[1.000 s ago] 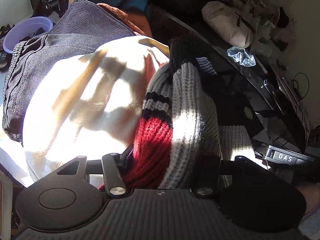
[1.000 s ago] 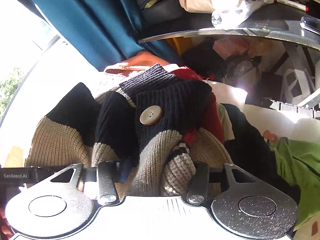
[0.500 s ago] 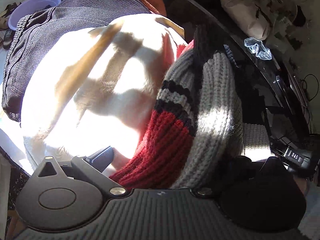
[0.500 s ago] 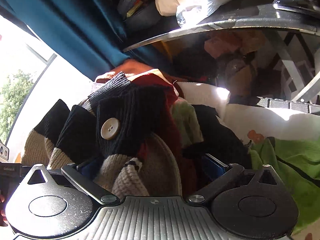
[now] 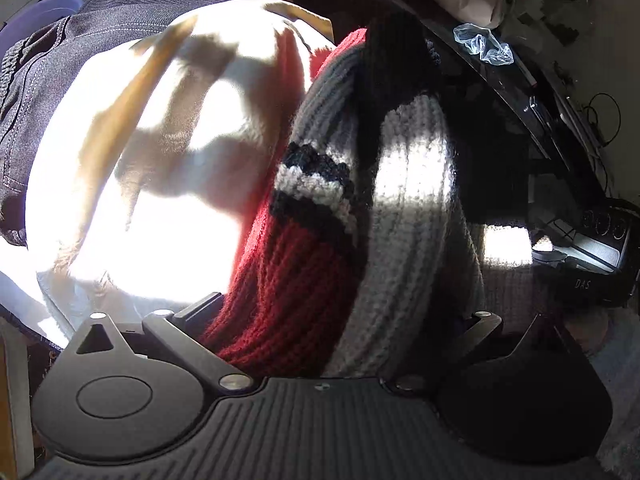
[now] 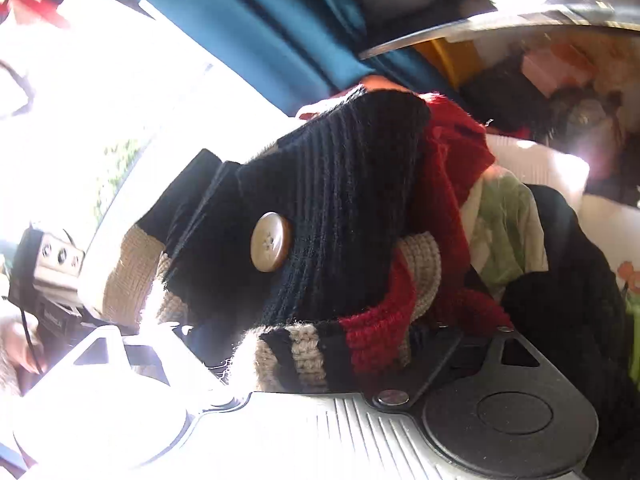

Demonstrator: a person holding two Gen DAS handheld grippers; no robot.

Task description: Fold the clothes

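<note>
The knitted sweater (image 5: 360, 220) lies right of the white cloth (image 5: 160, 160), overlapping it.

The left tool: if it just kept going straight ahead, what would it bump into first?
Most likely the striped knit sweater, which fills the gap between the left tool's spread-open jaws; its red and grey ribbing looks nearest, though depth is unclear.

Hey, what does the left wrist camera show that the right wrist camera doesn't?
Only the left wrist view shows a sunlit white garment, dark denim clothing beyond it, and a crumpled clear plastic bag on the dark glass tabletop.

Only the right wrist view shows a large button on black ribbing, a teal curtain, and green fabric.

Both show the striped knit sweater in red, black and pale bands, lying between each gripper's spread fingers.
</note>
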